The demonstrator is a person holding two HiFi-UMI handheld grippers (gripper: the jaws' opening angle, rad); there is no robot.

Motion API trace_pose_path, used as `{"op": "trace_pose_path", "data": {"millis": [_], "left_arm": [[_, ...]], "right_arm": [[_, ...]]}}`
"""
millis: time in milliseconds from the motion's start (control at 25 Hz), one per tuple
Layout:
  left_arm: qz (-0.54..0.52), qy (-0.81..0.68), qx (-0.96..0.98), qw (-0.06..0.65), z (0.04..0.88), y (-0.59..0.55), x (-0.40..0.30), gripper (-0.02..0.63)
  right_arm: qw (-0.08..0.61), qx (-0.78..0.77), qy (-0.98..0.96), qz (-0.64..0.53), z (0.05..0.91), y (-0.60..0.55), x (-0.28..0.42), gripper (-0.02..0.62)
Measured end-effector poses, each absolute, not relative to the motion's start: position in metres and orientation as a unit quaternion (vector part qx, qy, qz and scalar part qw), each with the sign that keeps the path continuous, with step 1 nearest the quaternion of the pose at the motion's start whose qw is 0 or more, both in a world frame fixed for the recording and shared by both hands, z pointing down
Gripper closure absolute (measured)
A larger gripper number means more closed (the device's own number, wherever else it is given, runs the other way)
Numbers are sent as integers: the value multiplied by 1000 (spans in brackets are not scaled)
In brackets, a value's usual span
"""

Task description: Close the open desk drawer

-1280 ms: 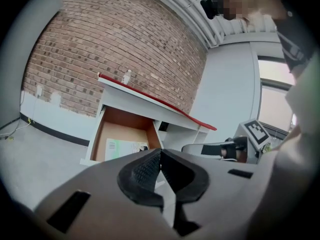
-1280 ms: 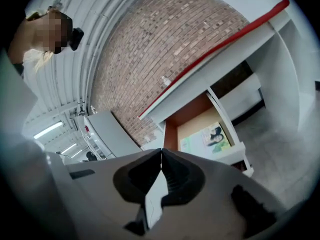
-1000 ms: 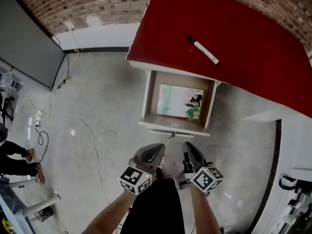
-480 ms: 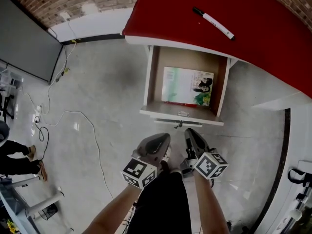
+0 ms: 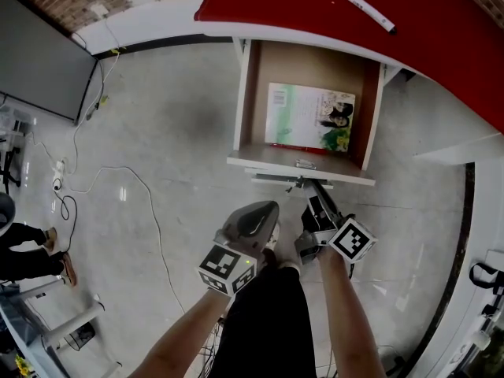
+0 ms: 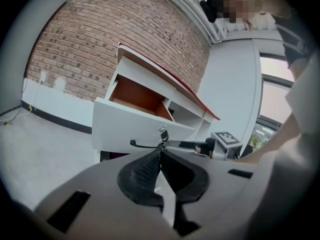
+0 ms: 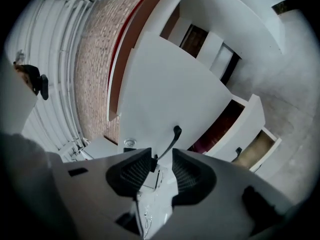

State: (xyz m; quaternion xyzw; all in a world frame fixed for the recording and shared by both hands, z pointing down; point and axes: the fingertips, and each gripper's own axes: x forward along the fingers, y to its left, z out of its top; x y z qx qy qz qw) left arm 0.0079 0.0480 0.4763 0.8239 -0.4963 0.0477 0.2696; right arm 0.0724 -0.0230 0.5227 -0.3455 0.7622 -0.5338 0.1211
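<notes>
At 6 o'clock in the head view the left gripper (image 5: 266, 211) hangs with its fingers pressed together on nothing. Just at its 3 o'clock the right gripper (image 5: 313, 201) has just been opening. Its fingers (image 7: 132, 171) stand spread, and the near end of the black handle (image 7: 172, 139) sits at the mouth of the gap, not pinched. At 12 o'clock the drawer (image 5: 246, 93) stands pulled out from under the red desk (image 5: 441, 38), with a picture book (image 5: 309, 116) lying flat inside. Farther, at 1 o'clock, a marker (image 5: 358, 5) lies on the desk.
</notes>
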Motion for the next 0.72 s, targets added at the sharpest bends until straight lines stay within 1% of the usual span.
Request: {"op": "trace_pose_path", "data": {"millis": [200,720], "left_arm": [[50,-489,830,263,477,50,10,597],[53,-487,827,276,490,41,9,597]], "right_arm": [[123,-357,751,-542,535,-33,68,462],[123,-345,765,-531,543,-54,56,463]]}}
